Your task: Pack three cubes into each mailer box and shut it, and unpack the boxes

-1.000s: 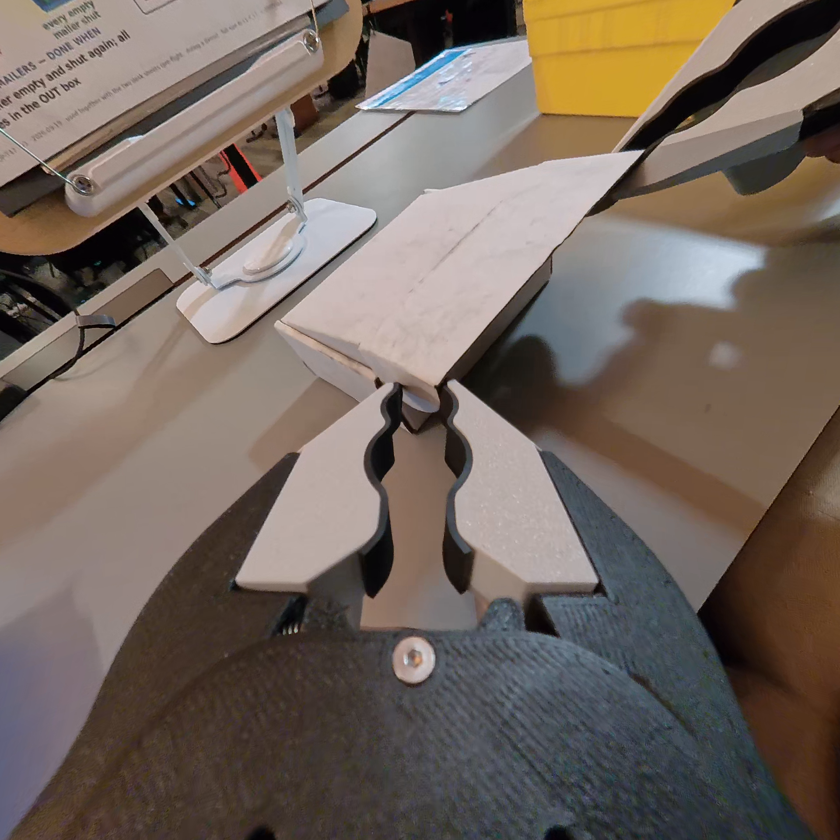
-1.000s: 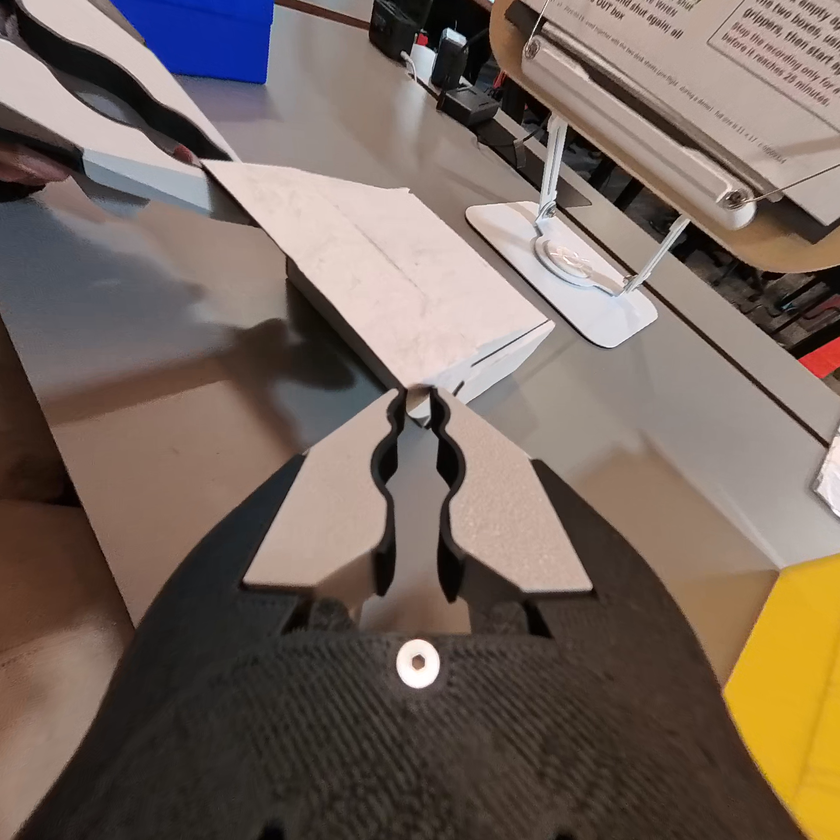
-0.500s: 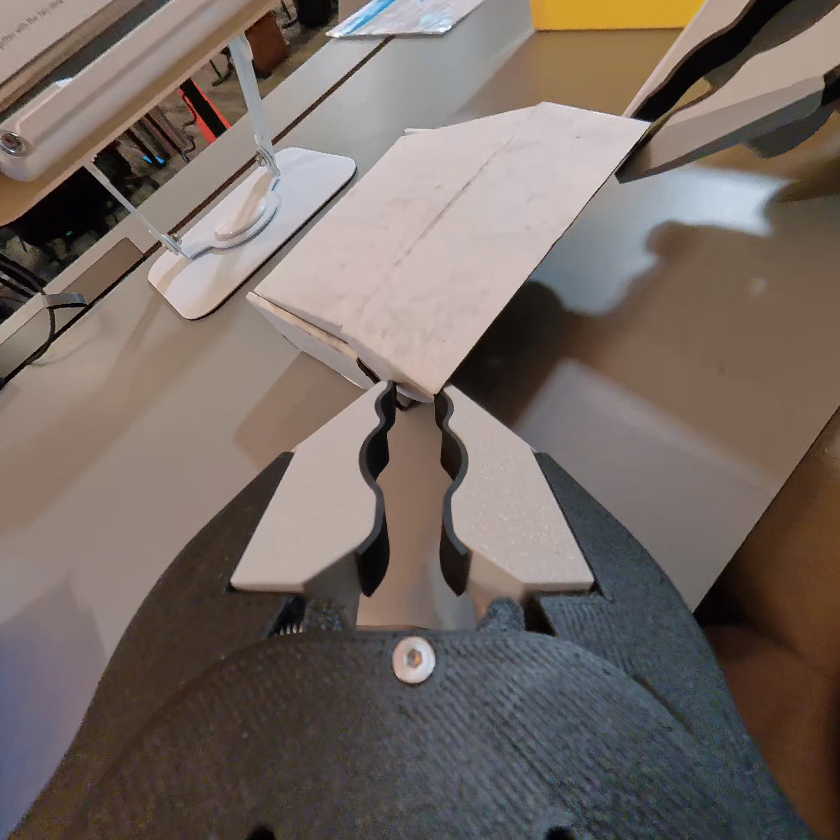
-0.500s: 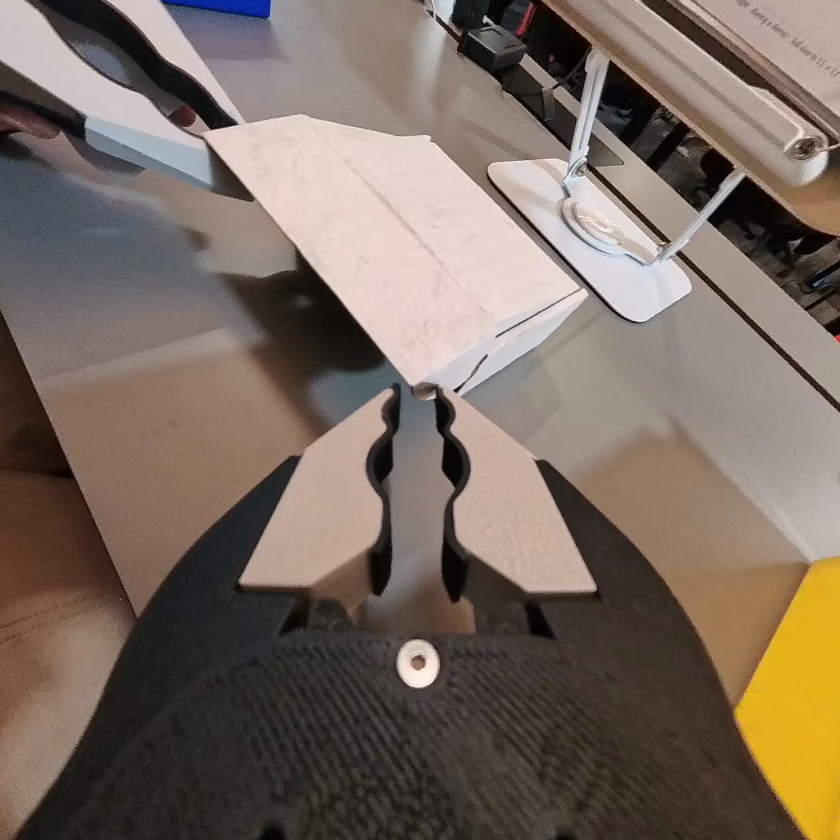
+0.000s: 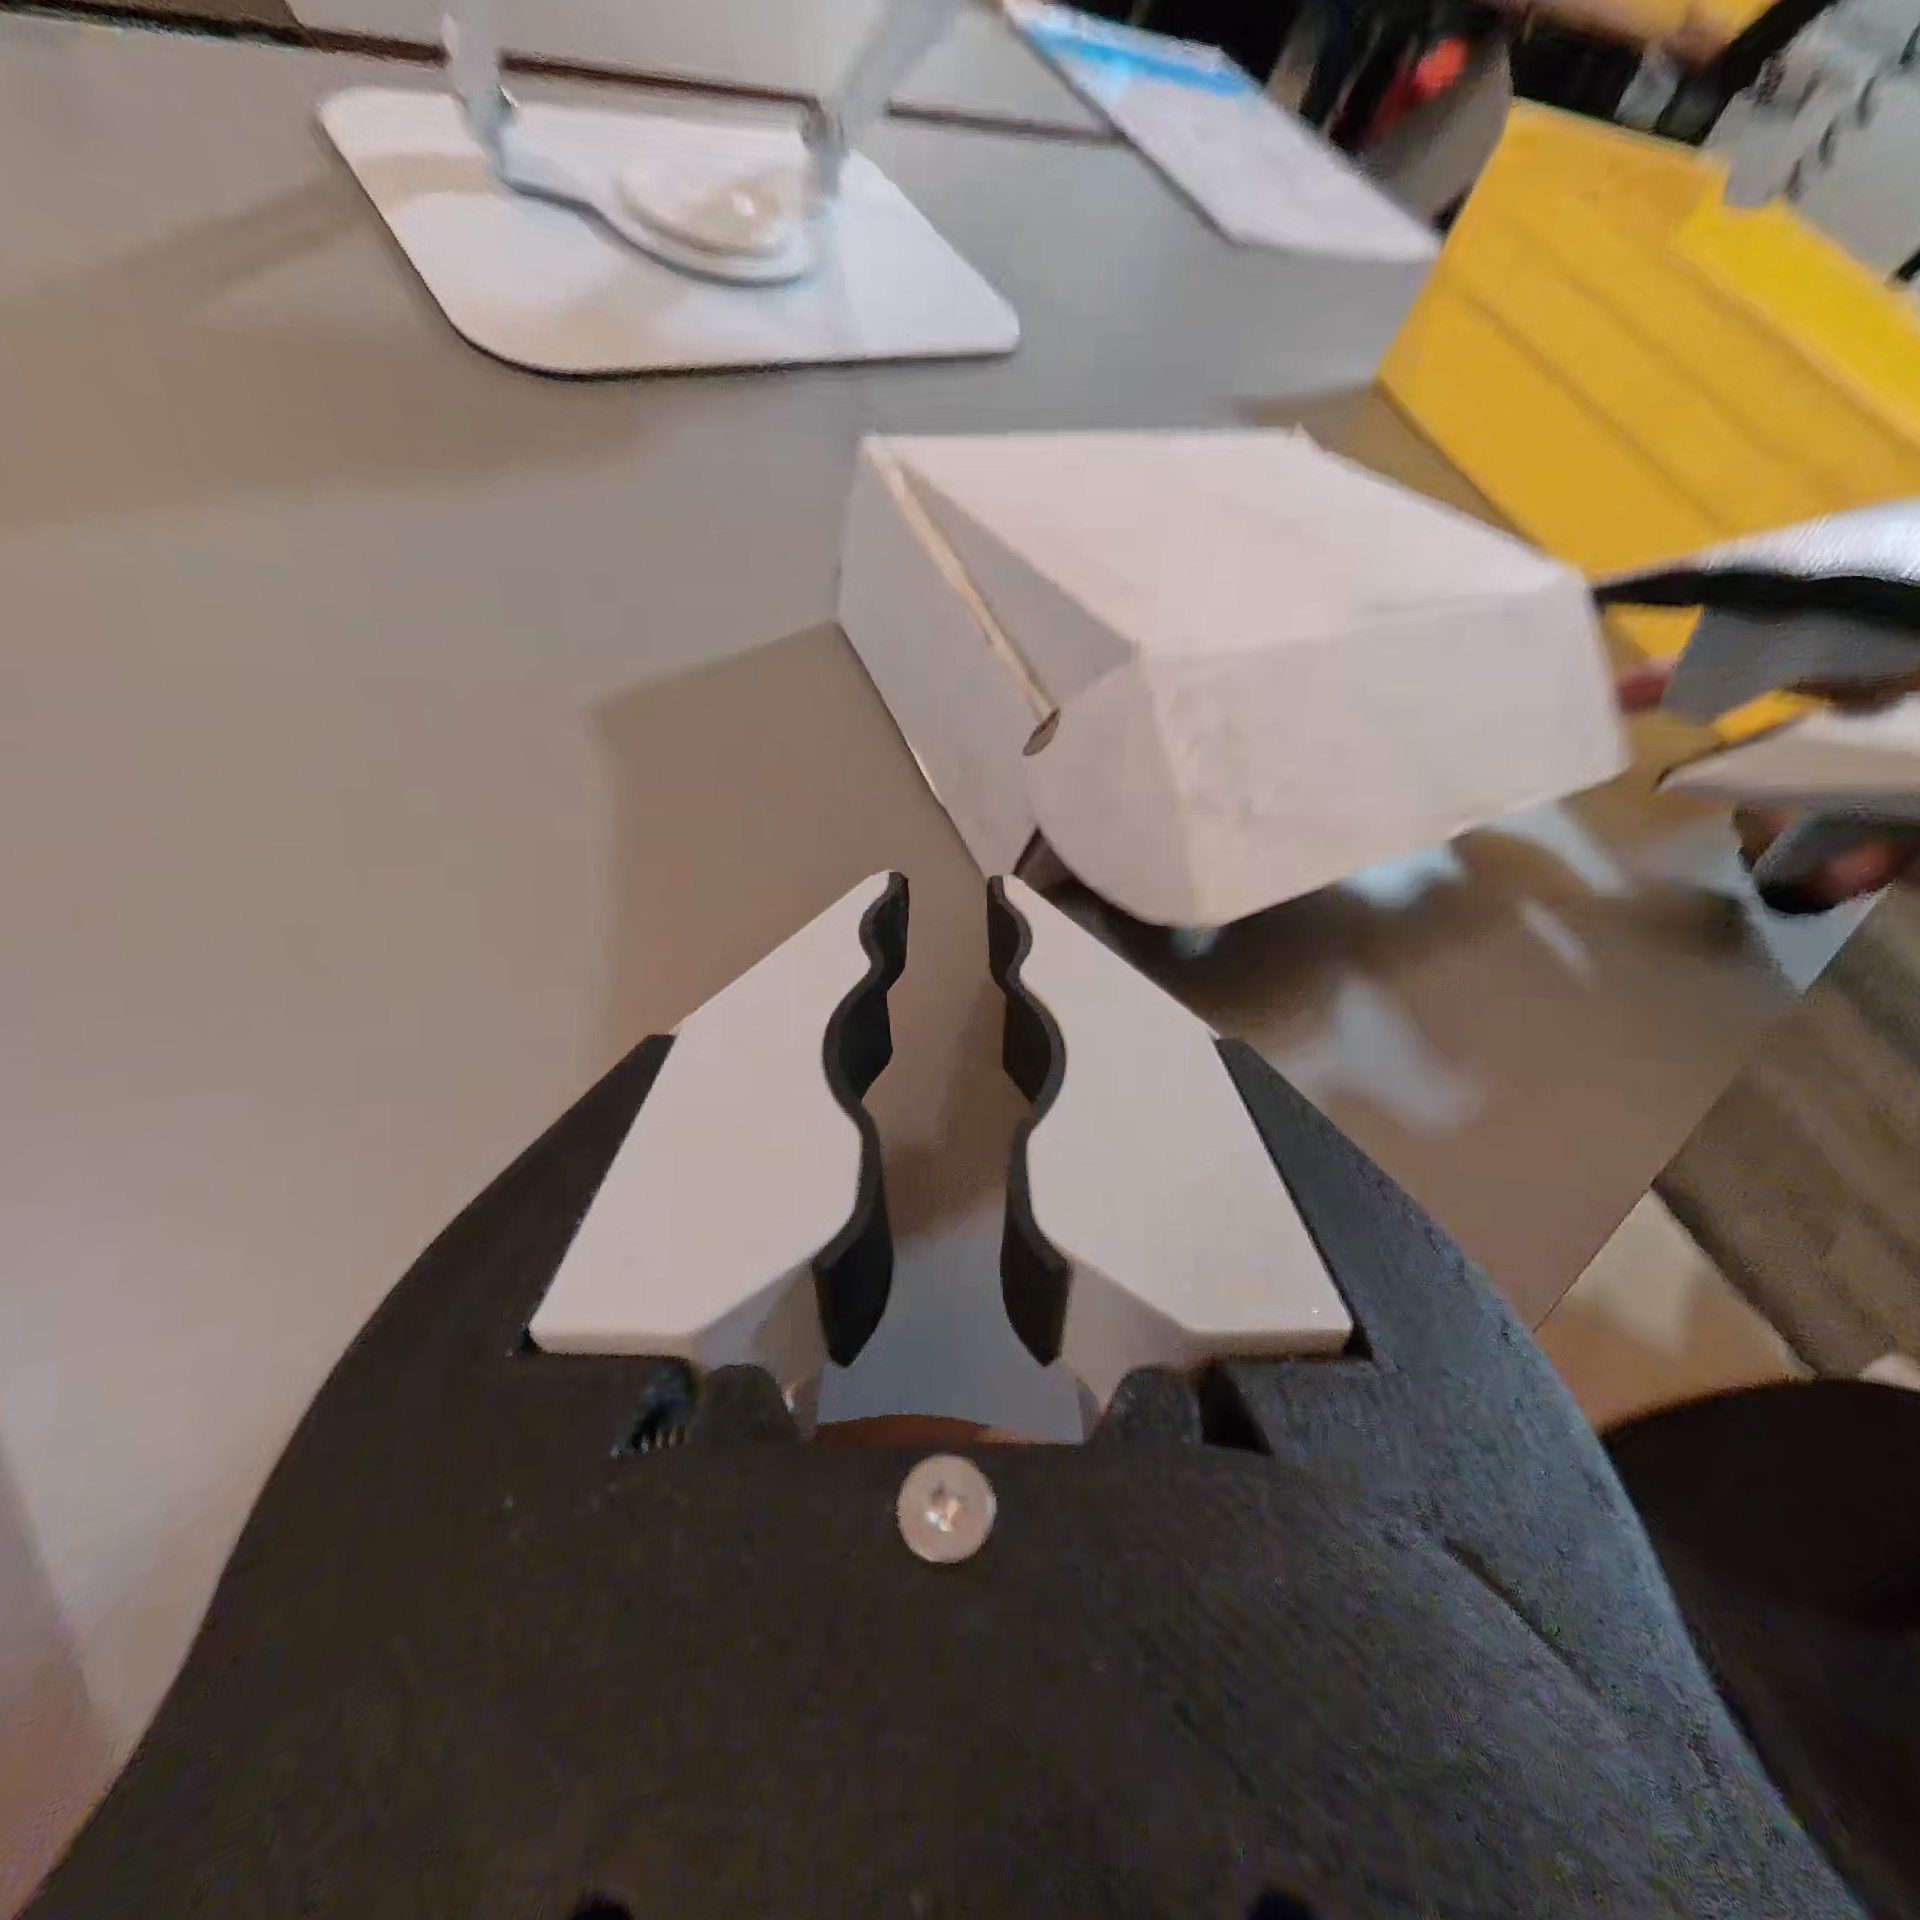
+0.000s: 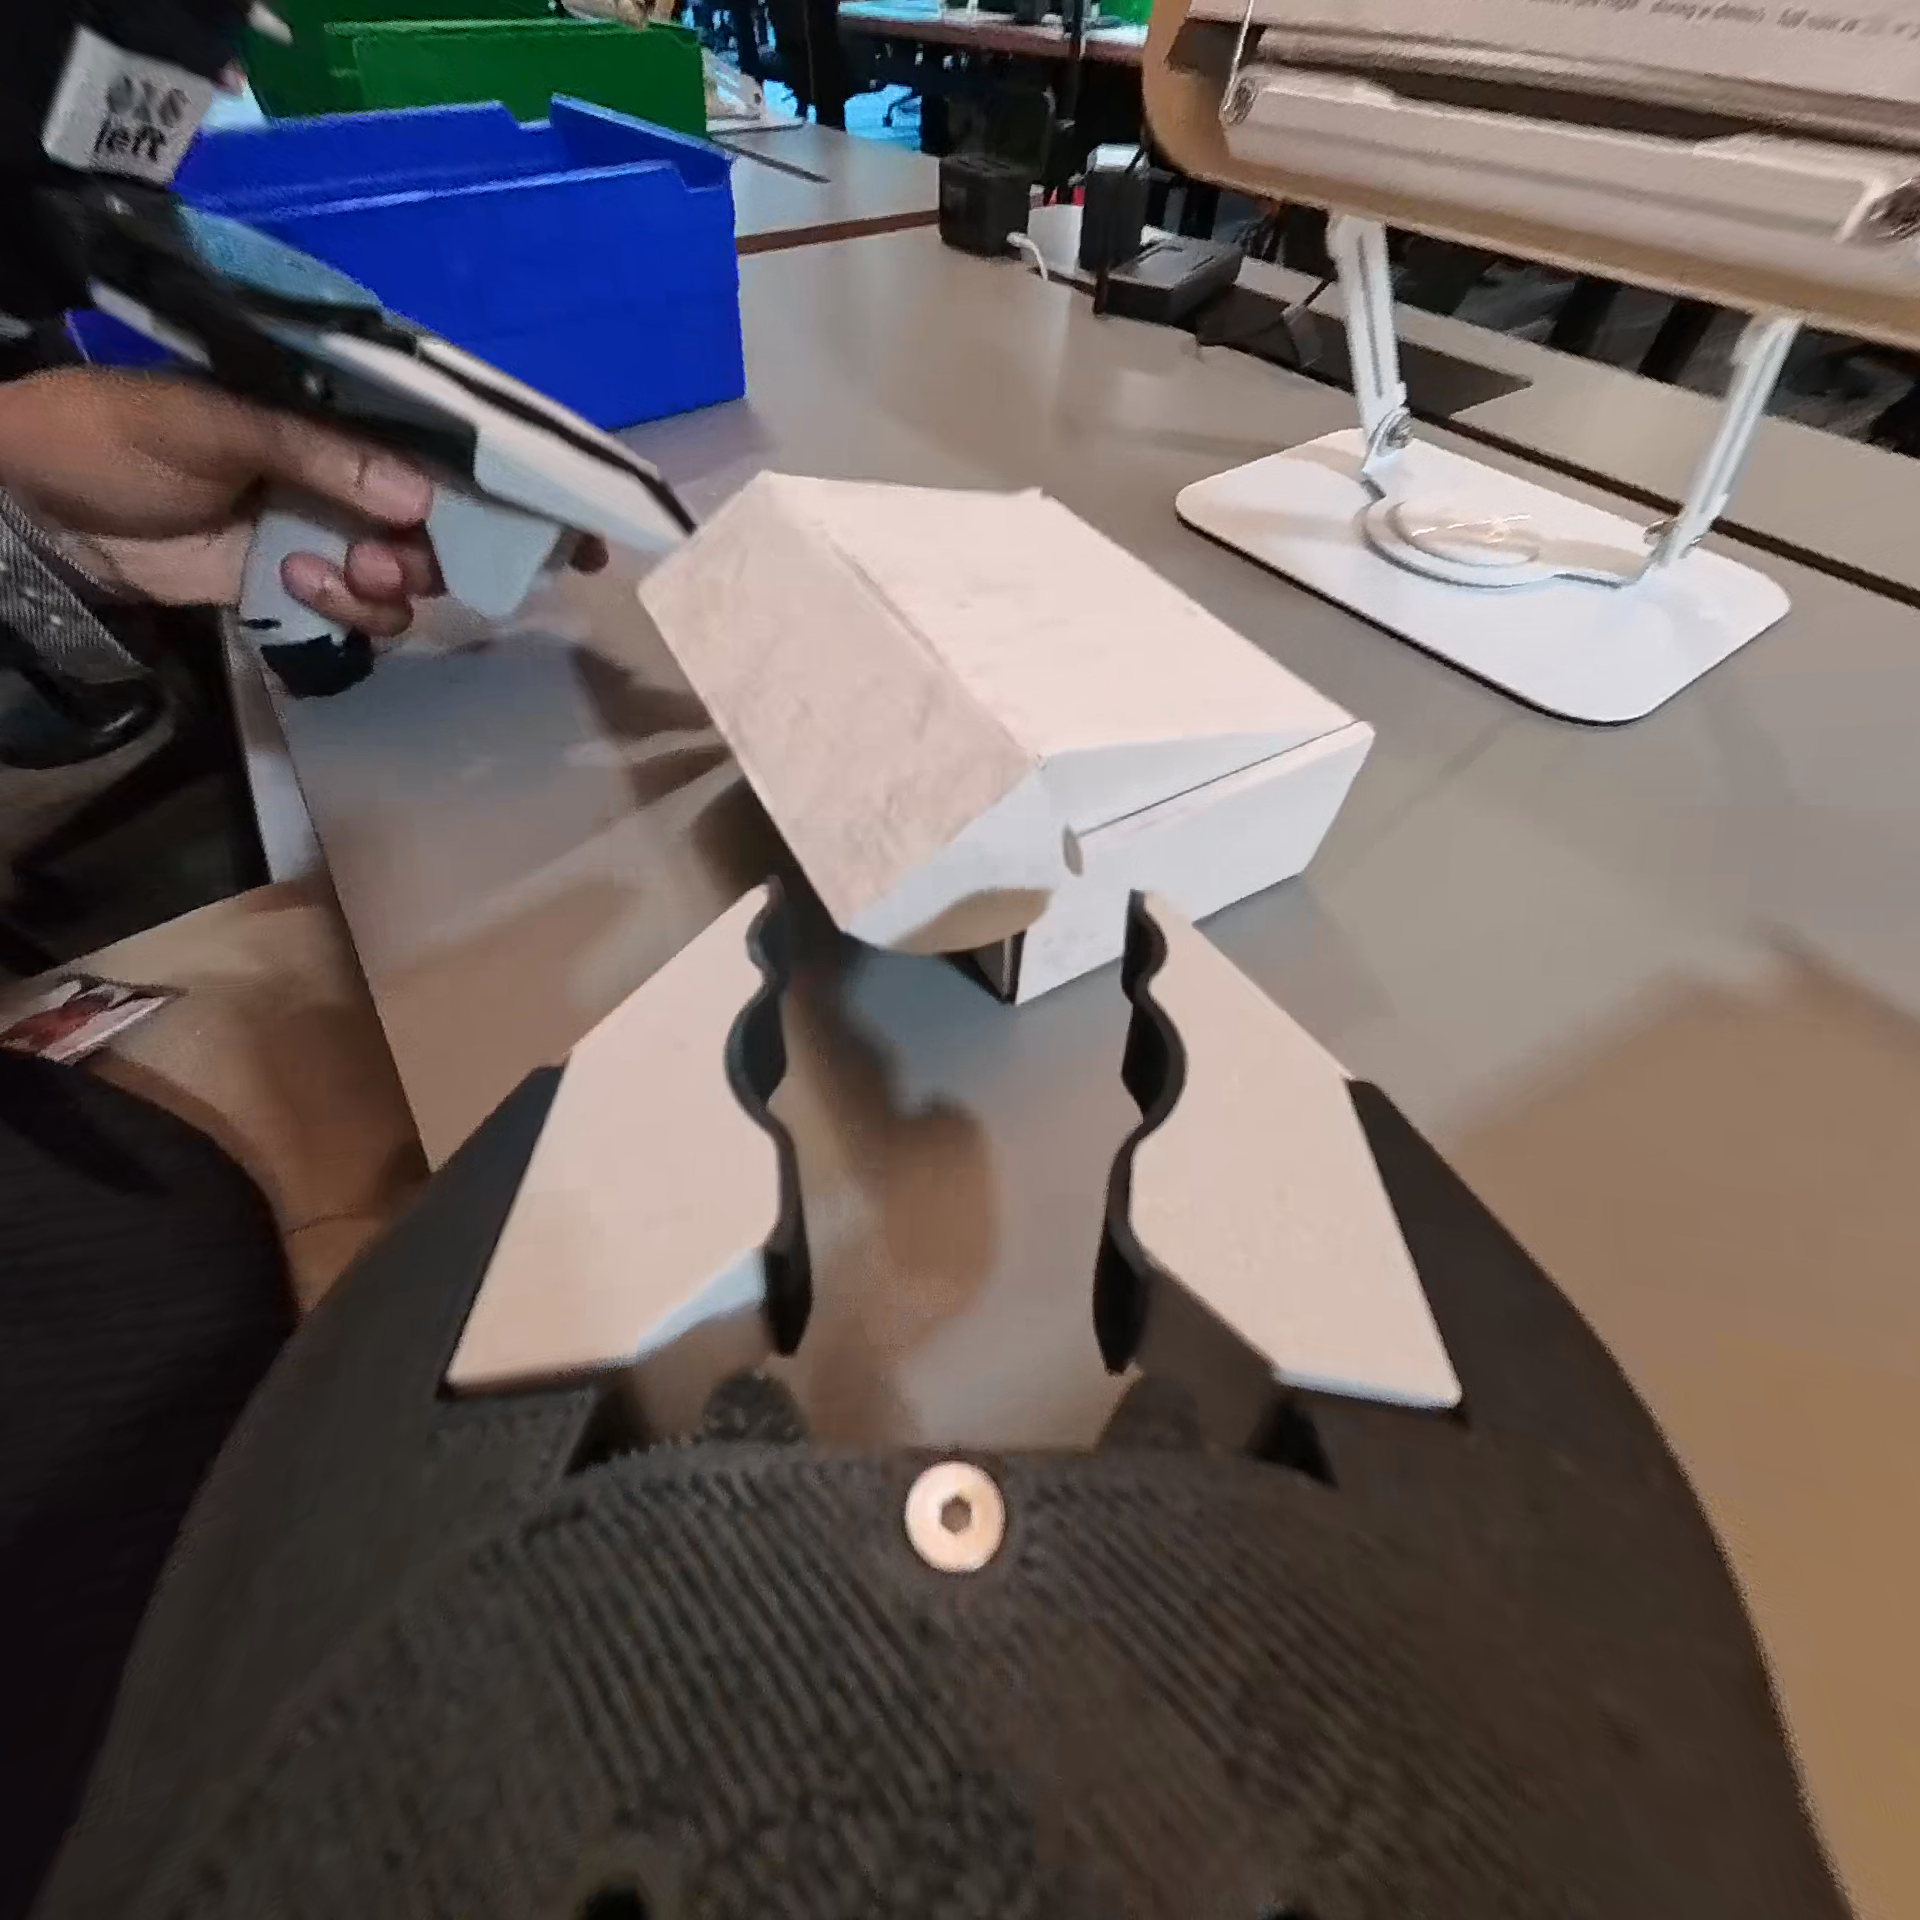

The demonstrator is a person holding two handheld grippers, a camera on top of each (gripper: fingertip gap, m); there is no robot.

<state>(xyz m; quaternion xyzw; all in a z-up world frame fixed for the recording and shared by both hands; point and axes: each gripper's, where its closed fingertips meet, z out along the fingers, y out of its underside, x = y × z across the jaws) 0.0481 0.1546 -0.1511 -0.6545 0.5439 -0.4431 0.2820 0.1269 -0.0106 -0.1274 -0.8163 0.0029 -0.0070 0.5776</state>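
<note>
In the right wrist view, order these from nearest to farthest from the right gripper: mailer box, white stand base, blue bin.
From the right gripper:
1. Mailer box, just ahead of the fingertips, front flap partly raised.
2. White stand base, farther back on the right.
3. Blue bin, far back on the left.

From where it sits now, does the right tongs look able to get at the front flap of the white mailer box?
Probably yes. The right tongs are open, and the mailer box's front flap hangs just ahead of the fingertips, off the table, with nothing between them. The left tongs touch only its far corner.
</note>
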